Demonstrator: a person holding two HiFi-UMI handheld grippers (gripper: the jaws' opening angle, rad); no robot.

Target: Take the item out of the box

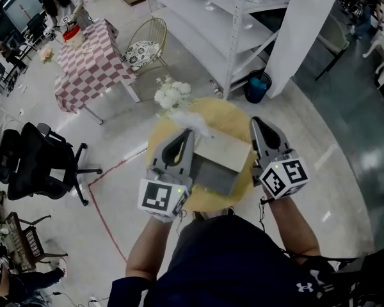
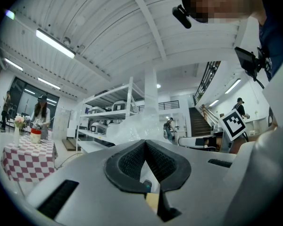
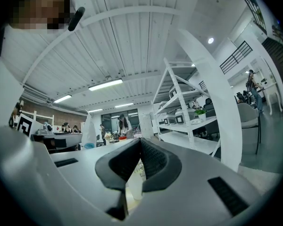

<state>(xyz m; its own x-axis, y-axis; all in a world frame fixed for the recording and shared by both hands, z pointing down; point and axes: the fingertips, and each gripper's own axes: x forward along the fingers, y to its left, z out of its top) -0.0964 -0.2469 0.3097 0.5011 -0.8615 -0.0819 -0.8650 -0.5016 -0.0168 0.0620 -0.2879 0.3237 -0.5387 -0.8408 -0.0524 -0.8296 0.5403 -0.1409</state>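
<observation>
Box: open, on the round yellow surface, between my two hand-held grippers.
Clear plastic wrap: above the box's far left corner, by the white flowers.
Left hand-held gripper: tips pinching the clear plastic wrap.
Right hand-held gripper: jaws pressed together, holding nothing, just beside the box's right edge.

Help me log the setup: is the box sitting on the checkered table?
No, the box sits on the round yellow table, while the checkered table stands farther off across the floor.
</observation>
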